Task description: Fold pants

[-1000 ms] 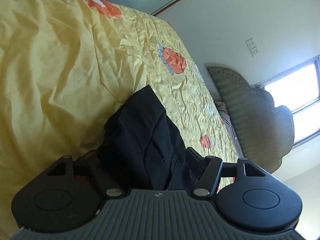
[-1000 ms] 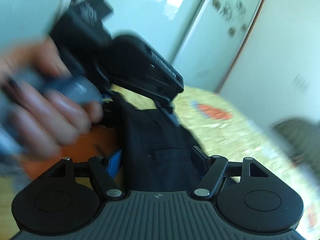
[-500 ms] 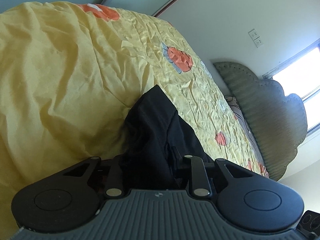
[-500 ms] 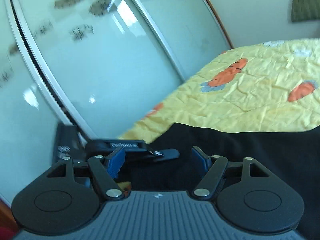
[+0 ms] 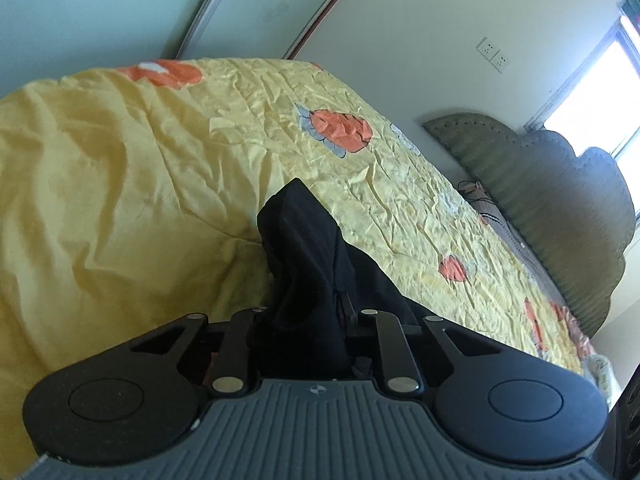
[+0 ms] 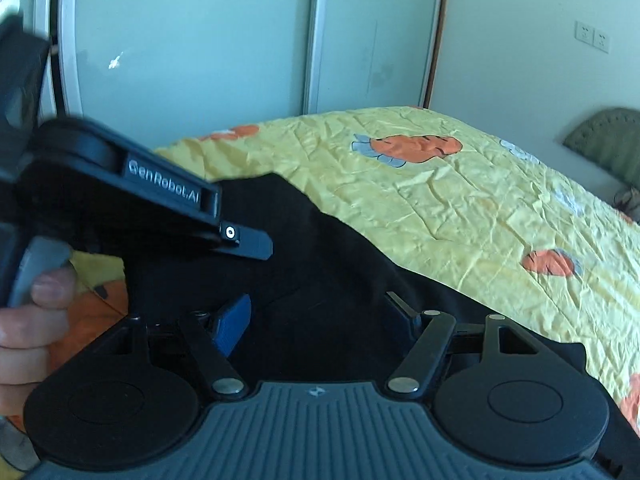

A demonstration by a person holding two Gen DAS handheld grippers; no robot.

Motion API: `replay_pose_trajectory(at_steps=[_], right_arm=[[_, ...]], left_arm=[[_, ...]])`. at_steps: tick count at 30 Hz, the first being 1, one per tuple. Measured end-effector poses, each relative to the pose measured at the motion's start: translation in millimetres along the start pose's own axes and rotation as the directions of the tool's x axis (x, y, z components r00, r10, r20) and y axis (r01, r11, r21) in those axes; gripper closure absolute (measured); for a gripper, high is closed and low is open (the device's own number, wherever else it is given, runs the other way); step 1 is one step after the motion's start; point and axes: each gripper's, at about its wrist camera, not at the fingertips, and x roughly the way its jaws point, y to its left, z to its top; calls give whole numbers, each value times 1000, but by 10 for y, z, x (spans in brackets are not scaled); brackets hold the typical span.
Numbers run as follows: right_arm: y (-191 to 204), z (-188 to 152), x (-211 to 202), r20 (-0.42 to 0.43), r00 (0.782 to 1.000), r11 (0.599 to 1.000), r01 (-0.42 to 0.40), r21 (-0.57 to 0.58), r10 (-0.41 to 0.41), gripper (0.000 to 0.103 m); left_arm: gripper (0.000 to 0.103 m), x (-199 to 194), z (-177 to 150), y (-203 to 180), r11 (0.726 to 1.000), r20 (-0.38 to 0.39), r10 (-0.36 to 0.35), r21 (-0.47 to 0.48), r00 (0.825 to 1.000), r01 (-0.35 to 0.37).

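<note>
Black pants [image 5: 308, 264] on the yellow bed [image 5: 120, 184]: soft, limp, light. Left tongs [image 5: 306, 316], just closing, pinch a bunched fold; right tongs [image 6: 320, 316] gape beside them, over cloth, gripping nothing. Grasp hems or waistband.

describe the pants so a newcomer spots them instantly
Start at the bed with the yellow quilt printed with orange carrots. The pants are the black heap on its near edge, pinched in the left gripper. Nothing else on the quilt is plain black cloth.
</note>
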Motion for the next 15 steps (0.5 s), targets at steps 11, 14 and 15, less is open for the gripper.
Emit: replay_pose_trajectory(at_steps=[11,14,15], right_arm=[[-334,-24,-560,212,974,982,-116,151,83,31],[-462,-90,-772,261,963,975,-122,185,71,31],[-506,-119,-843,277,959,972,-123,199,64,31]], left_arm=[[83,-558,-214,-860,963,189,-21,267,982,-31],[83,-657,-309,-1133,953,211,-43,302,977,-23],[83,-683,-352,-1223,949,217,-51,313,975,-20]])
